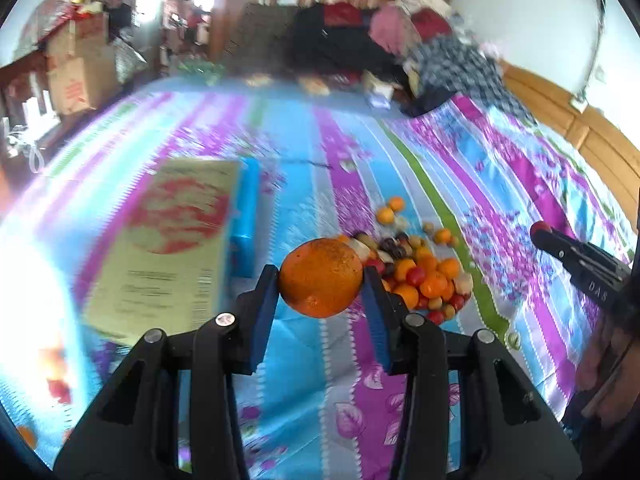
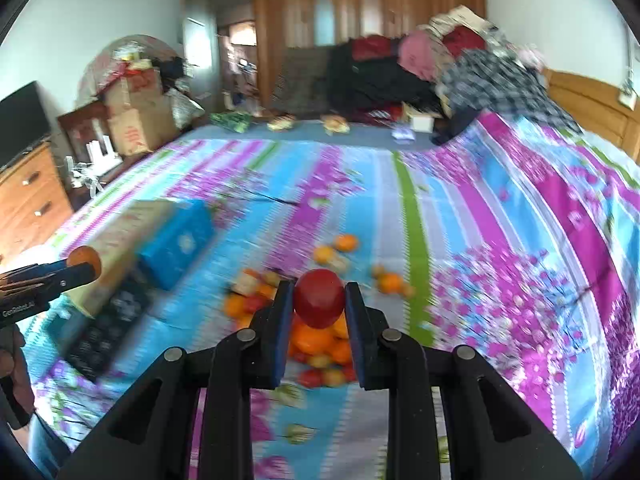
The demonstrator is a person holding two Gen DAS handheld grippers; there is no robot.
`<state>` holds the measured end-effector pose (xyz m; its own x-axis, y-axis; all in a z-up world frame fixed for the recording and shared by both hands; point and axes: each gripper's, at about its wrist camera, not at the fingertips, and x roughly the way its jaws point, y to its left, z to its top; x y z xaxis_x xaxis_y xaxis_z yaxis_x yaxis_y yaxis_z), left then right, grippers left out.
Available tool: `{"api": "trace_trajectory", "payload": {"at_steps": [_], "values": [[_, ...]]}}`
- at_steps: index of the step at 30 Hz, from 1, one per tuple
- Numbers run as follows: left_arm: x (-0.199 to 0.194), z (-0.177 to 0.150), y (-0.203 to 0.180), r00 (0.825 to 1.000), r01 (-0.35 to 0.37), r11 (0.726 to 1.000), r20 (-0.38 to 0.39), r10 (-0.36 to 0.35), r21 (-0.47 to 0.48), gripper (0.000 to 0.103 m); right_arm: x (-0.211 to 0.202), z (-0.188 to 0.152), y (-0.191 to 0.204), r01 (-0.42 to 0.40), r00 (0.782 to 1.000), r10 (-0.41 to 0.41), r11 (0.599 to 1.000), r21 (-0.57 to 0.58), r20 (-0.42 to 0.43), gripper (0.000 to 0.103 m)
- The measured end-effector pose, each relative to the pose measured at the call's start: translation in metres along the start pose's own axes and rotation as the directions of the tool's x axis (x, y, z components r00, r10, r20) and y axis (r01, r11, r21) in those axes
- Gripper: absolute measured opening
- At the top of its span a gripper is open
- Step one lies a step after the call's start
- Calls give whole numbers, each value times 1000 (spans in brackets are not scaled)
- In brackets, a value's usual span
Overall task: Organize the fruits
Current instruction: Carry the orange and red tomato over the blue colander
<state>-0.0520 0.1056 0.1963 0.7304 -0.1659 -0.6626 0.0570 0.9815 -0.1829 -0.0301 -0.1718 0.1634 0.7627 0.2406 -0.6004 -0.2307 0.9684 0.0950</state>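
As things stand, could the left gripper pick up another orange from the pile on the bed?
Probably not yet: the left gripper is already shut on a large orange, so its jaws are full, and it hangs above the fruit pile. It would need to drop that one off first.

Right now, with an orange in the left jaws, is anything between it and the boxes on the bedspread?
Nothing visible. The orange is held clear above the bedspread; only open cover lies between it and the tan box and blue box. The fruit pile sits on the other side.
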Motion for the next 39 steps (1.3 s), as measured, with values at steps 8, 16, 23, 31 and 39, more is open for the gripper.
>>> {"api": "trace_trajectory", "payload": {"at_steps": [8,16,23,31,39], "values": [[-66,6,46,985,-128,988,101,137,-88,43,-26,32,84,-94,994,97,994,-65,48,28],[-122,4,94,954,-223,957,163,253,-185,43,-47,55,171,-209,973,220,968,-142,70,28],[-156,-6,137,924,-287,921,178,339,-264,43,-60,65,243,-287,950,306,935,-207,66,28],[-180,-26,181,902,-341,876,144,407,-341,43,-59,68,305,-353,929,371,897,-265,17,28],[-186,-47,214,901,-366,848,82,426,-384,43,-48,58,359,-425,903,424,852,-307,-73,28]]}}
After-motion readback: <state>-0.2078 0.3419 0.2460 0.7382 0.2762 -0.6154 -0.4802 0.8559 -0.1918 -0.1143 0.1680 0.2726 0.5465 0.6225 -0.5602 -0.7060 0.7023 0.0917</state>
